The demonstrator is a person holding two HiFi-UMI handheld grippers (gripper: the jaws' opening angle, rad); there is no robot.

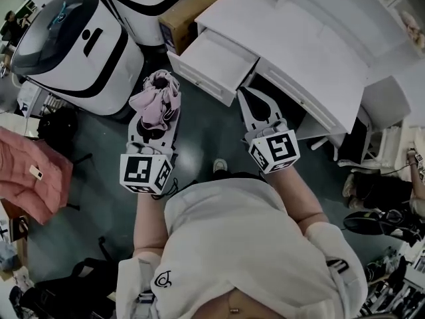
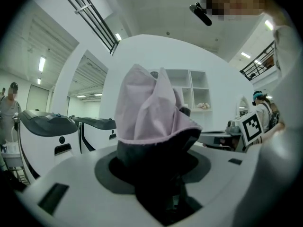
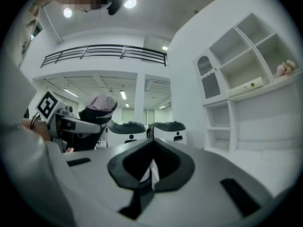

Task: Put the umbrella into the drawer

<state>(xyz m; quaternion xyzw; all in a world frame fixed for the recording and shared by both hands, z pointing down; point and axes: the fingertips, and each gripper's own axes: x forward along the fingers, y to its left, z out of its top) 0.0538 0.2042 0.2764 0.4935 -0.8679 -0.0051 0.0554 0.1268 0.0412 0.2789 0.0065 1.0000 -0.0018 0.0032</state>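
Observation:
A folded pink umbrella [image 1: 156,97] with a dark underside stands up between the jaws of my left gripper [image 1: 156,121], which is shut on it. In the left gripper view the umbrella [image 2: 151,112] fills the middle above that gripper [image 2: 156,174]. The white drawer [image 1: 199,78] is pulled open from the white desk [image 1: 299,38], just ahead and slightly right of the umbrella; its inside looks bare. My right gripper [image 1: 251,97] is shut with nothing held, its tips near the drawer's right front corner. From the right gripper view [image 3: 149,167] the umbrella [image 3: 97,105] shows at the left.
Two large white machines [image 1: 73,45] stand left of the drawer, with a cardboard box [image 1: 189,12] behind it. A pink jacket [image 1: 30,171] lies at the far left, black bags [image 1: 60,291] on the floor. White shelving [image 3: 236,79] rises over the desk.

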